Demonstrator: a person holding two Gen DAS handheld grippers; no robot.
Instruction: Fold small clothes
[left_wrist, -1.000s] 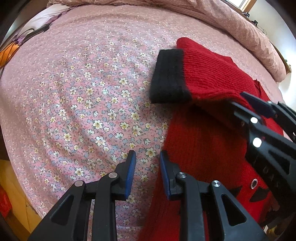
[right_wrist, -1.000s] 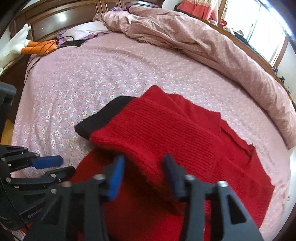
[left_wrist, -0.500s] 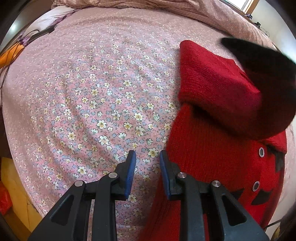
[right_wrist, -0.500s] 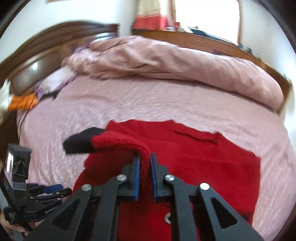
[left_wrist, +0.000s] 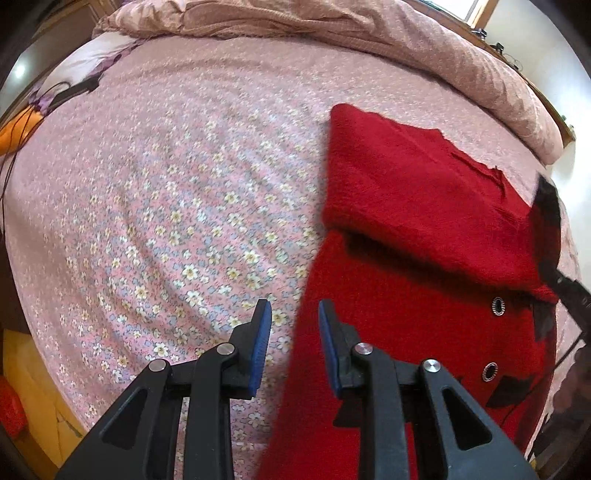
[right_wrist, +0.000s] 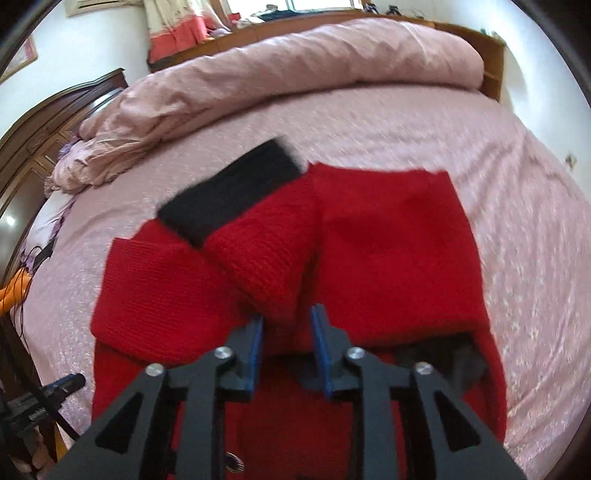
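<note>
Across the floral bedsheet (left_wrist: 166, 206) lies the red sweater (left_wrist: 406, 302), filling the right of the left view; the left gripper (left_wrist: 295, 339) hangs slightly parted and empty at lower centre; the right gripper (right_wrist: 286, 347) is opening, the black-cuffed sleeve (right_wrist: 258, 251) draped loosely between its blue pads (right_wrist: 256, 350).

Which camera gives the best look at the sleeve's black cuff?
The right wrist view: the black cuff lies whole across the red sweater, slightly blurred. In the left wrist view, only a dark, blurred sliver shows at the right edge, likely the same cuff.
</note>
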